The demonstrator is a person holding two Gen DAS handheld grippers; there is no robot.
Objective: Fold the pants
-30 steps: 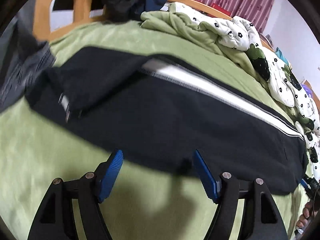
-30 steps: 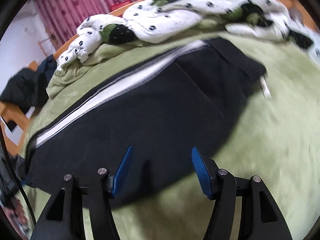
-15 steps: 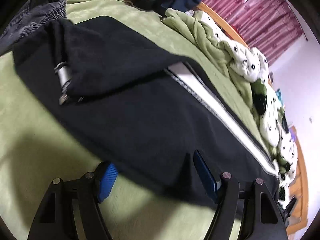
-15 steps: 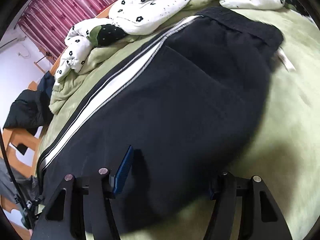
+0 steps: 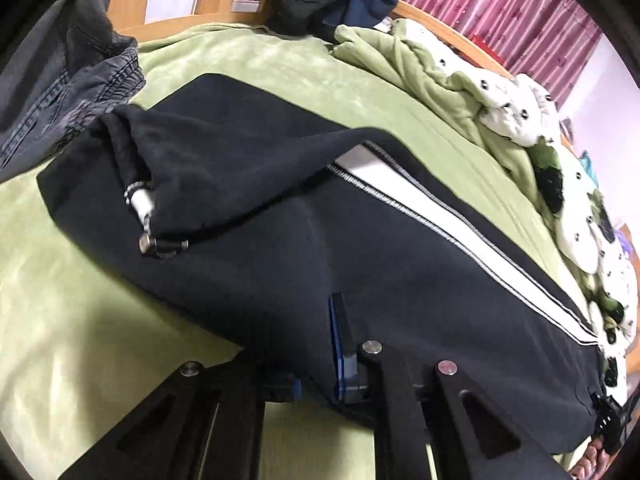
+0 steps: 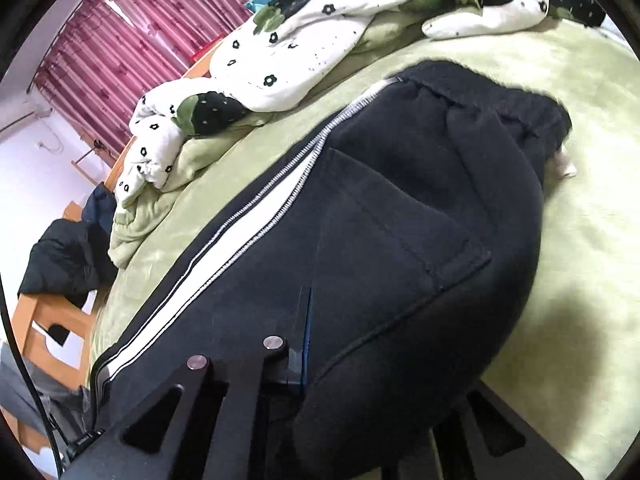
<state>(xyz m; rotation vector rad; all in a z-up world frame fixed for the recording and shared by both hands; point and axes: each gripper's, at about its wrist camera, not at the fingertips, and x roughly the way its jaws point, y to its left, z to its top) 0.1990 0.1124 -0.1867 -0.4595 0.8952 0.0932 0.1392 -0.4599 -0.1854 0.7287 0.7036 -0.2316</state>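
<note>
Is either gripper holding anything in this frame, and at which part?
Both hold the black pants by the near long edge: the left gripper towards the cuff end, the right gripper below the back pocket, towards the waistband end.

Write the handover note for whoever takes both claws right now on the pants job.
Left claw: shut on the near edge of the black pants, leg end.
Right claw: shut on the same edge, near the waistband.
Pants lie lengthwise on the green bedspread, white stripe along the far side, one cuff already flopped over.
Left: lift the near edge and make the fold.
</note>
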